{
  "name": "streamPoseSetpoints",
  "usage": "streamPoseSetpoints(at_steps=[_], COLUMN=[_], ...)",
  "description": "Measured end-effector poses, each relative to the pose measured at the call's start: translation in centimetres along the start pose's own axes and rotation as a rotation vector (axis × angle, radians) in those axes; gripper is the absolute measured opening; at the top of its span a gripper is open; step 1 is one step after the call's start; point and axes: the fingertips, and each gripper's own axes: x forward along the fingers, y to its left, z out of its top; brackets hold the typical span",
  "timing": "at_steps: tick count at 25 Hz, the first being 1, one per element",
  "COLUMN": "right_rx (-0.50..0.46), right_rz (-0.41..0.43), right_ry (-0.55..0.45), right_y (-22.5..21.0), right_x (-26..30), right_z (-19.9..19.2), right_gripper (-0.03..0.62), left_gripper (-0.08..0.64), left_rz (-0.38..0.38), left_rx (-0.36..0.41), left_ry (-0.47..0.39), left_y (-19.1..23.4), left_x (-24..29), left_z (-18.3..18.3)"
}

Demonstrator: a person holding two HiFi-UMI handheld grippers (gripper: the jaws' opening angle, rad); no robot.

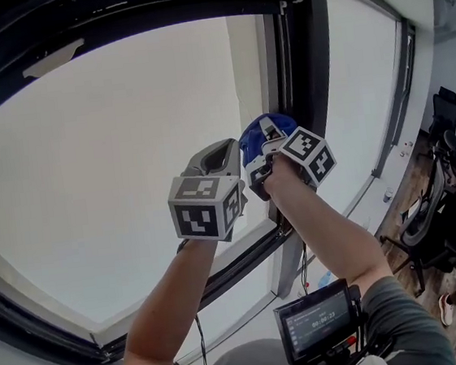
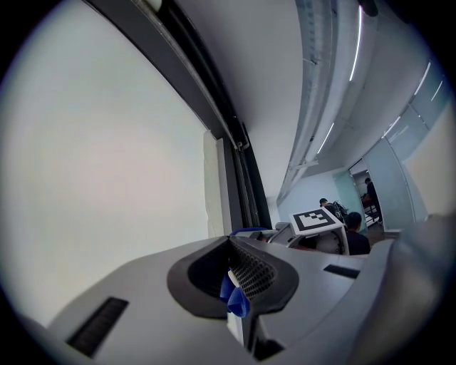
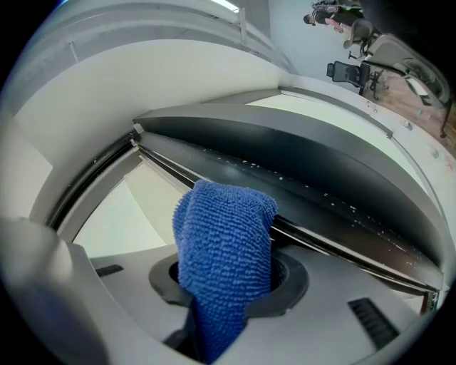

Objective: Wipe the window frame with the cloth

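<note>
Right tongs (image 3: 225, 274) pinching the blue cloth (image 3: 224, 235), a thick fold standing up past the jaw tips. Left tongs (image 2: 229, 244) pressed together, with a small blue fold between the pads, apparently a corner of the same cloth. The two tools are held side by side, raised in front of the dark upright member of the window frame (image 1: 306, 62). The cloth's free end lies at that member's channel, just beside the glass pane (image 1: 129, 172); contact cannot be confirmed.

Step in hand, as judged: passing the cloth along the frame. To do it well:
- Keep the fold's broad face flat on the metal.
- Press it into the groove, where pale specks show in the right gripper view.
- Travel along the member in one line, with the tong tips clear of the glass.

Writing: the marker cube (image 1: 204, 209) bears only black-and-white square patterns. The small screen (image 1: 315, 321) shows a digit readout too small to read. No brand is visible.
</note>
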Motion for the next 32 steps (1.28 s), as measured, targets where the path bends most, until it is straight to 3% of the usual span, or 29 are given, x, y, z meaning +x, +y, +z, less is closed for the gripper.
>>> streamPoseSetpoints(at_steps=[13,28,32], right_rx=[-0.016,-0.049,-0.043], right_rz=[0.116,0.221,0.244], right_ry=[-0.057,-0.117,-0.116], right_y=[8.3,16.7,18.3], right_x=[2.8,4.9,5.2], right_z=[4.4,9.6,10.3], right_gripper=[0.141,0.141,0.141], left_gripper=[0.009,0.009,0.009], left_rz=[-0.008,0.007,0.015], left_rx=[0.017,0.087,0.096], left_ry=[-0.096,-0.202,-0.188], left_y=[0.6,1.5,1.6], left_x=[0.3,1.5,1.9], left_z=[6.5,15.0,15.1])
